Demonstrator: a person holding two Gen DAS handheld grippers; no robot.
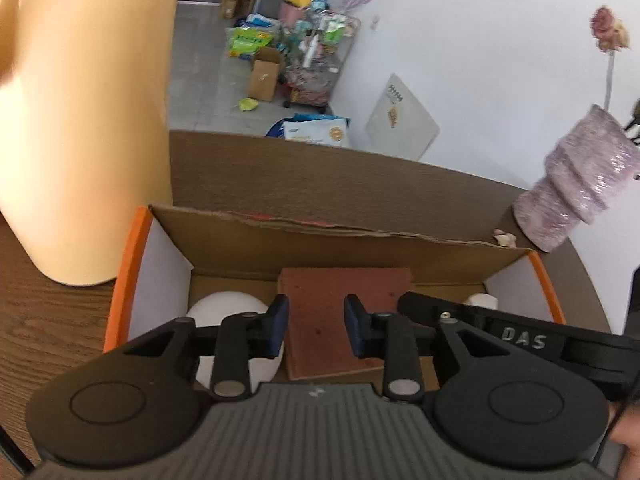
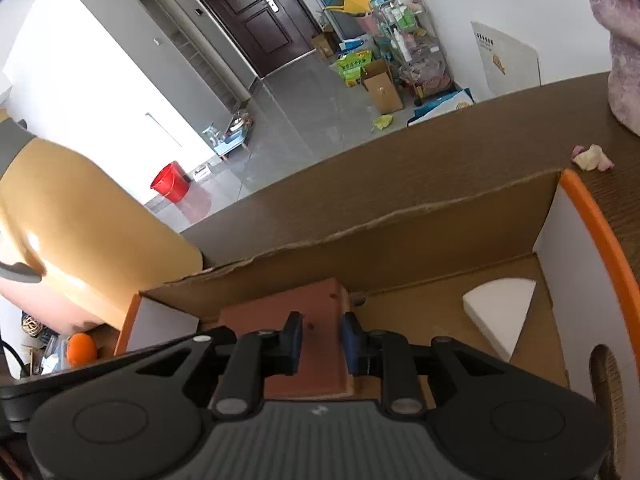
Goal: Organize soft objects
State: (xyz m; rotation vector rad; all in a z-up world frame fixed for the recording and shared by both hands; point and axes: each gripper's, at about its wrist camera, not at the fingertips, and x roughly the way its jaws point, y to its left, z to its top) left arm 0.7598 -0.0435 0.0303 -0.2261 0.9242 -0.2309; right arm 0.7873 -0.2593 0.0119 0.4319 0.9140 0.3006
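Brown sponge block (image 1: 340, 312) in cardboard box (image 1: 320, 240), below both spread claws, left claw (image 1: 316, 330), right claw (image 2: 320, 342)

The wooden table (image 1: 48, 320) carries an open cardboard box (image 1: 340, 248), a tan container (image 1: 80, 120), a pink wrapped vase (image 1: 576, 180) and a crumpled petal (image 2: 592, 157).

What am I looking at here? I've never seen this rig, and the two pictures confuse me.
No robot: a person holds two hand-held claws, each with a fisheye camera looking along its fingers. One picture is from the left claw, the other from the right claw. Both hover over an open box on a wooden table. In the box lie a brown sponge, a white ball and a white foam wedge. Both claws look open around the sponge; neither clearly grips it. A tan jug and a pink vase stand beside the box.
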